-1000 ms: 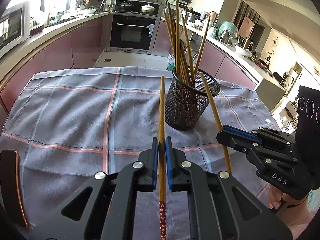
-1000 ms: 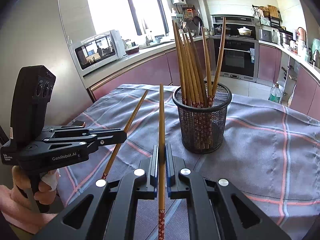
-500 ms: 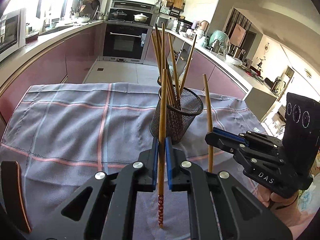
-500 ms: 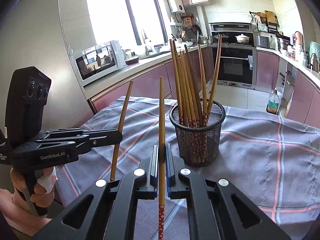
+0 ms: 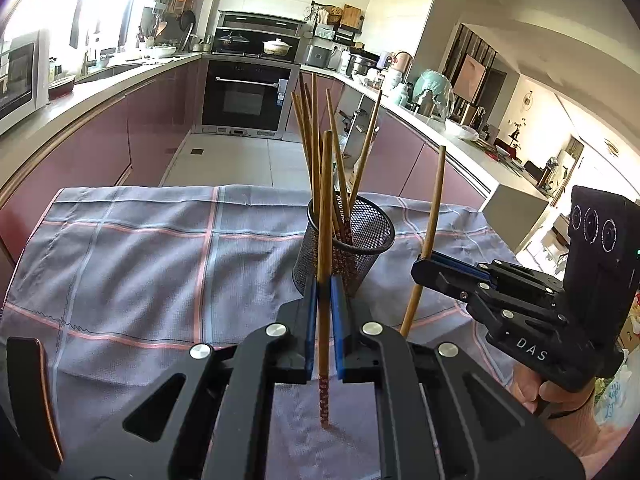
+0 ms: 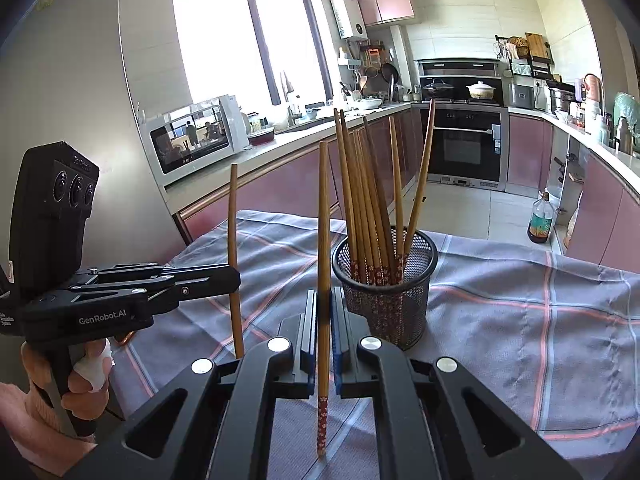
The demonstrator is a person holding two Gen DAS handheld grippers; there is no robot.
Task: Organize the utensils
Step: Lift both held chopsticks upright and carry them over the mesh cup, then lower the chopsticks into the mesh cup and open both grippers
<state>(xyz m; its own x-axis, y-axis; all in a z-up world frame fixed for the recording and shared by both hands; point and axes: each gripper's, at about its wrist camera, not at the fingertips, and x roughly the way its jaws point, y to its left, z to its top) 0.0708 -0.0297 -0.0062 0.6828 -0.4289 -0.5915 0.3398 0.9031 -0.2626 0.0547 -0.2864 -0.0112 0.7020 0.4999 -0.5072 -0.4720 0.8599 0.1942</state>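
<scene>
Carrying two chopsticks to the holder

Both tongs pinch one chopstick each, held nearly upright above the tabletop with its checked cloth. The left tongs clamp their chopstick just before the mesh holder; the right tongs grip theirs just beside it. The holder already carries a bundle of chopsticks, patterned ends down. The step in hand looks like delivery. Next, each stick likely needs lifting until its patterned end clears the rim, centring over the opening, then release.
</scene>
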